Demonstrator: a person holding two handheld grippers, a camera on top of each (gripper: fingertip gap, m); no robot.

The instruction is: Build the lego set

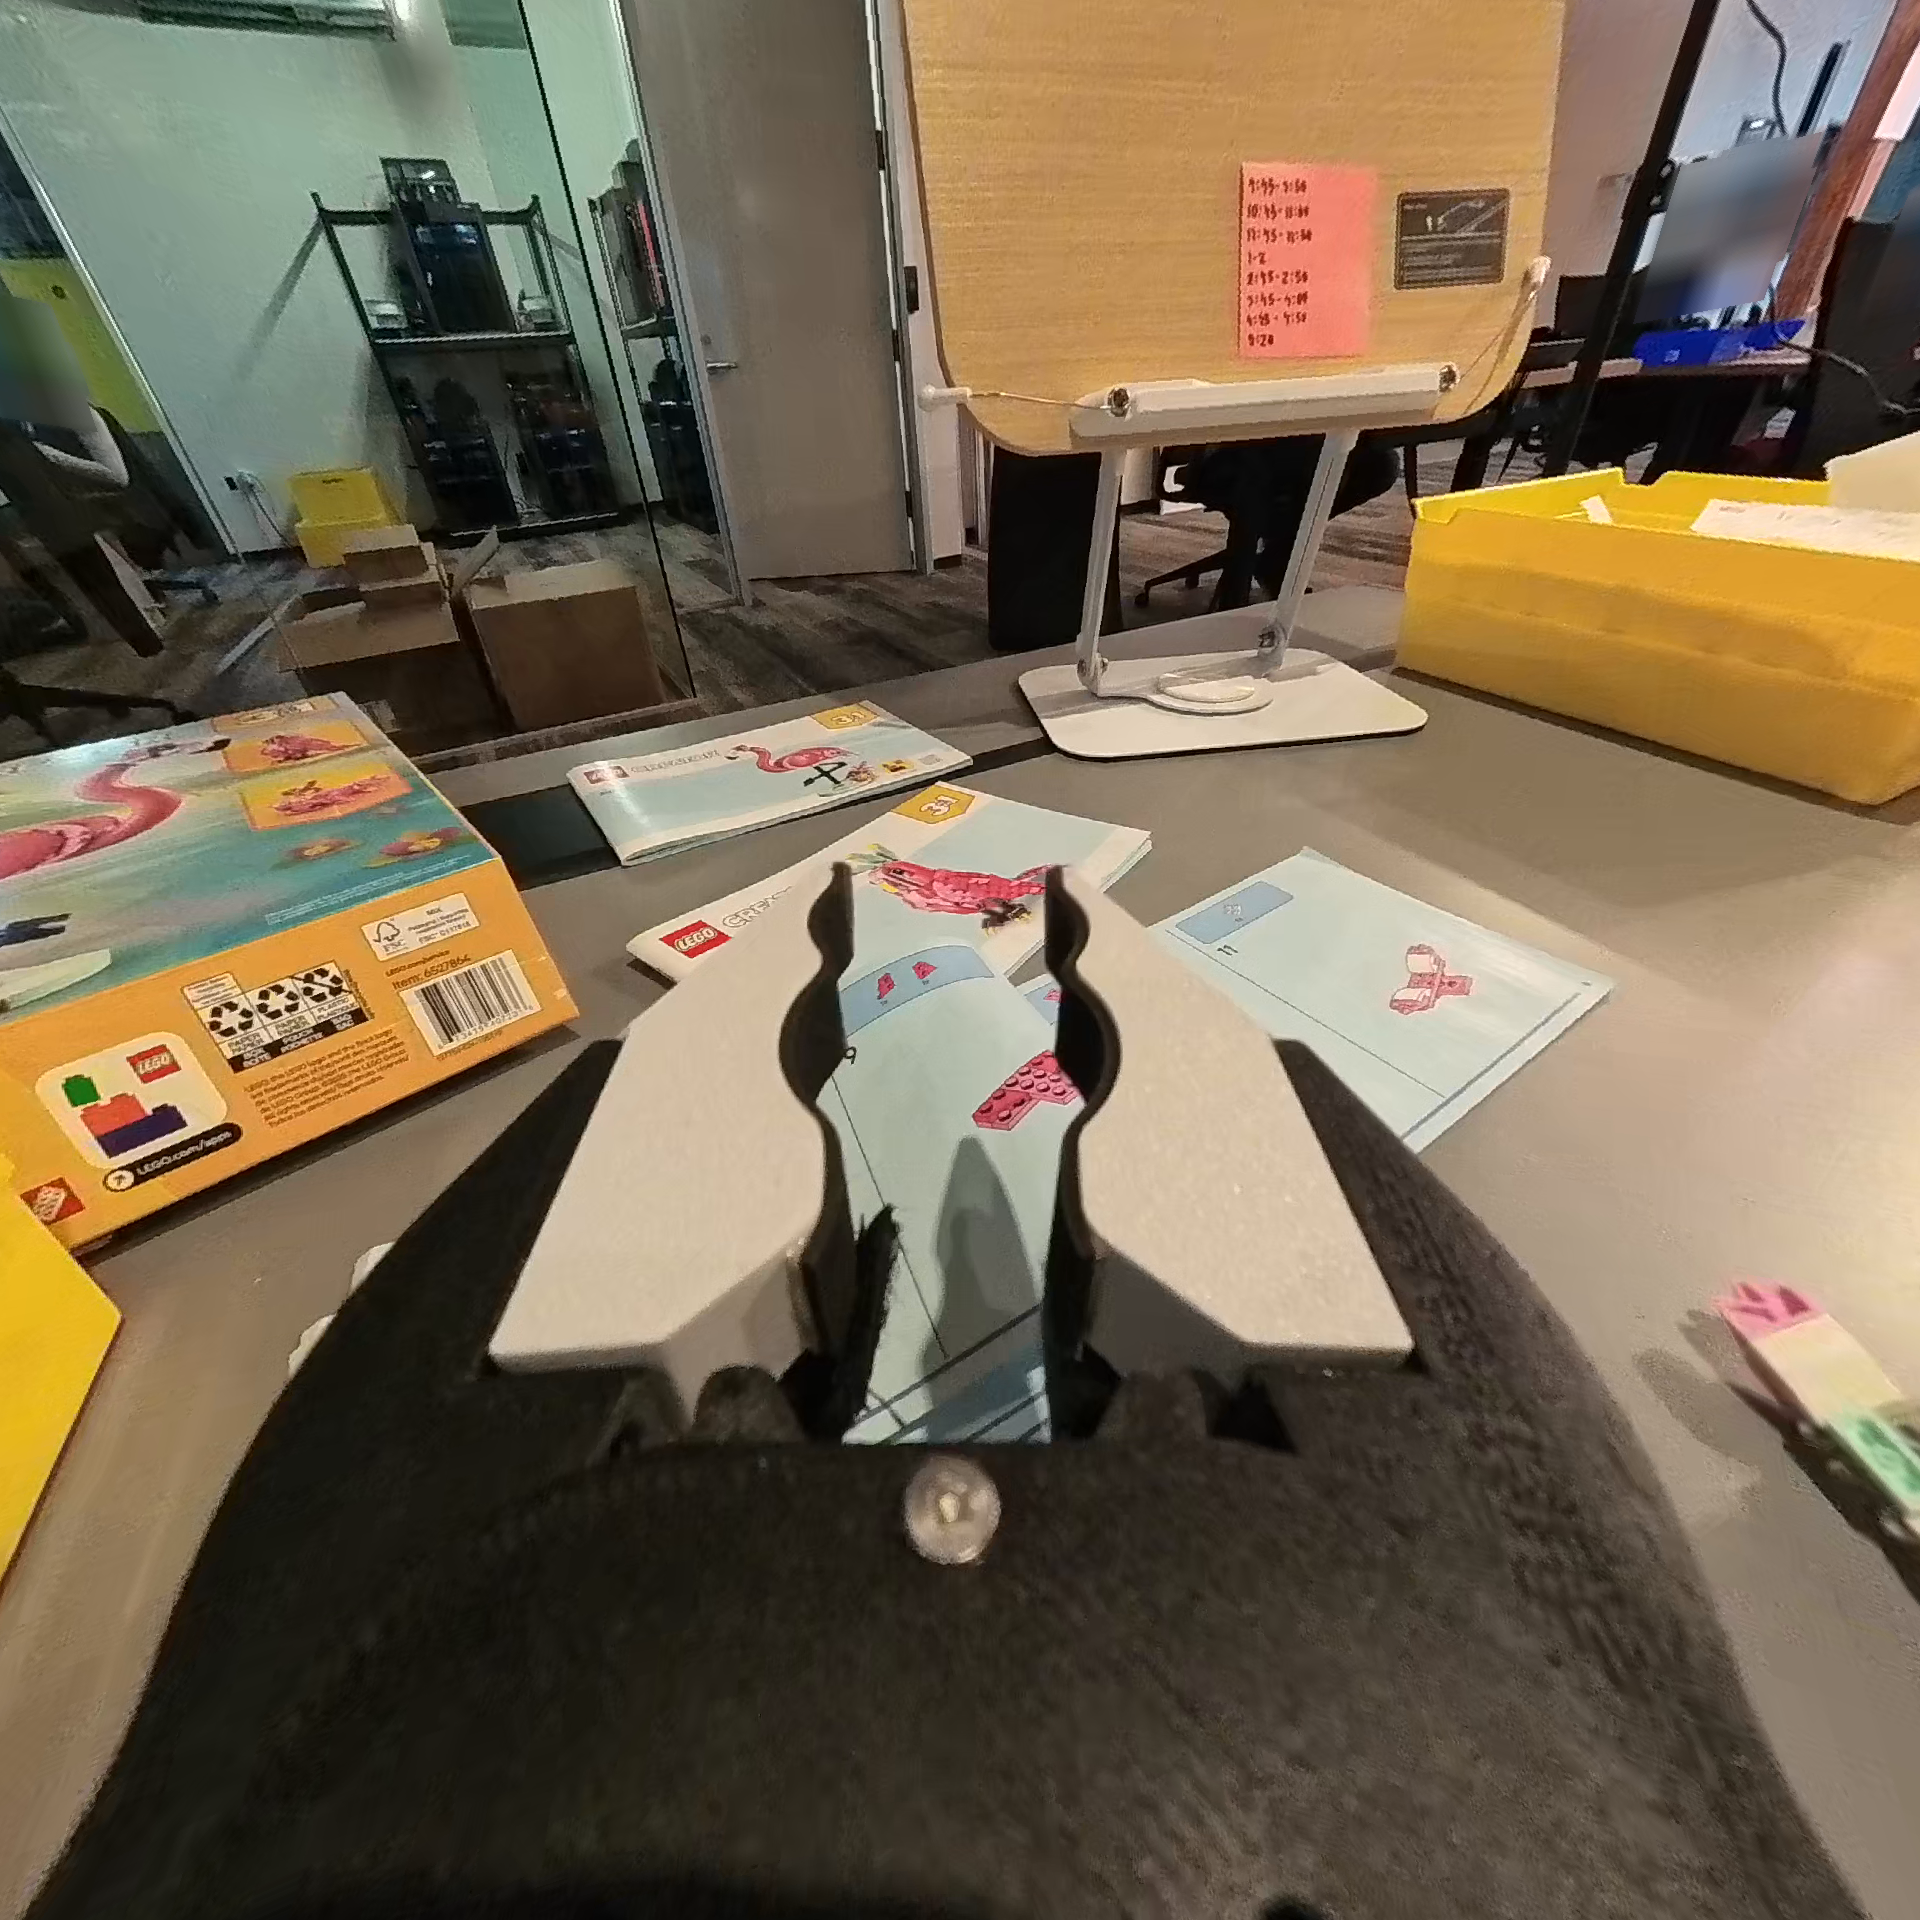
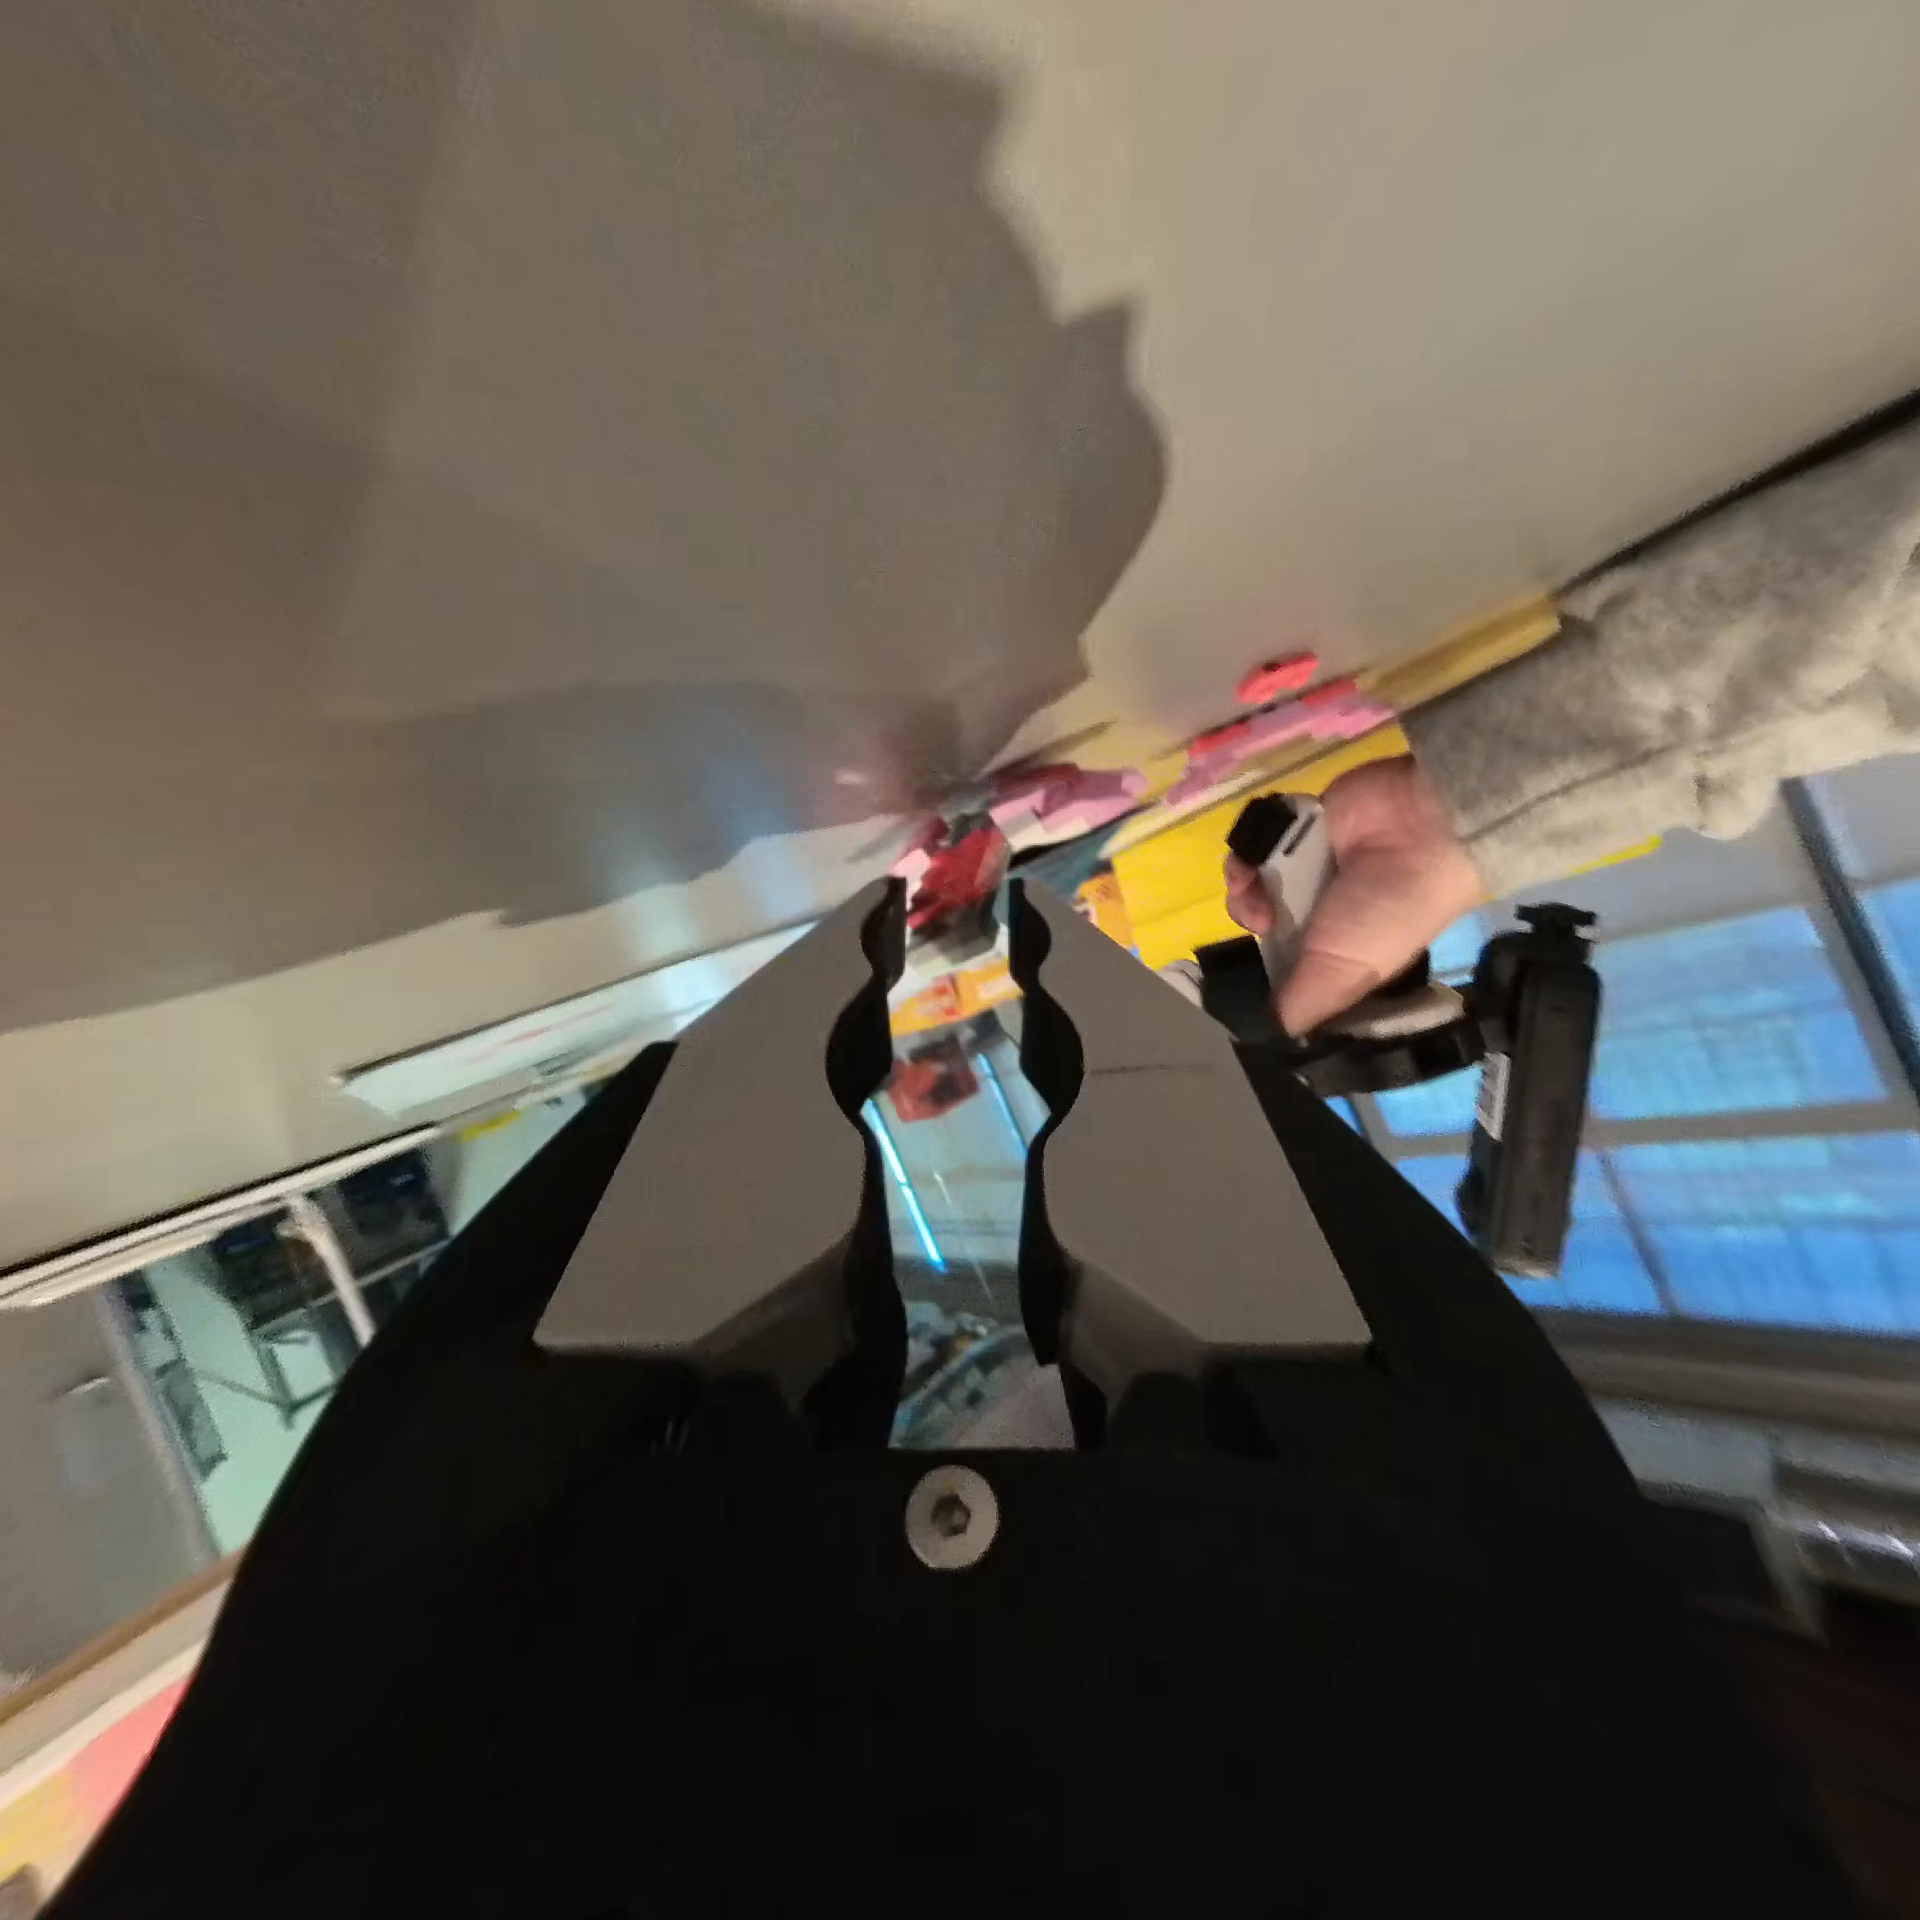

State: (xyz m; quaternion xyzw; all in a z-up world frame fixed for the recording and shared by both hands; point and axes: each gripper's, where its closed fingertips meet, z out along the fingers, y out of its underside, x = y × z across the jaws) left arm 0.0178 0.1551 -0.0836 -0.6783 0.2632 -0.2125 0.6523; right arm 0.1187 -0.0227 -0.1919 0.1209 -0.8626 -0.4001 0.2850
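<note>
The left hand-held gripper (image 1: 948, 883) is hovering over the grey bench (image 1: 1558, 1039) with its jaws parted and nothing between them. Its fingers are covering part of an open instruction booklet (image 1: 1382, 987), so the printed build step is only partly showing. A second booklet (image 1: 769, 779) is lying closed farther back, and a third booklet (image 1: 935, 883) is sitting under the open one, its cover cut by the fingers. The lego box (image 1: 260, 935) is lying flat at the left, cropped by the frame edge. A yellow bin (image 1: 1662, 665) is standing at the right rear; its contents are hard to make out. A pink, white and green brick assembly (image 1: 1818, 1371) is entering at the right edge, blurred and cut off.

The right wrist view is rolled over and heavily motion-blurred. The right hand-held gripper (image 2: 954, 894) is showing a narrow gap at its tips, right by a smeared red and pink brick cluster (image 2: 961, 852); whether it is gripping that cluster cannot be told. A person's hand (image 2: 1351, 883) in a grey sleeve (image 2: 1662, 707) is holding the other tool's handle beyond it.
</note>
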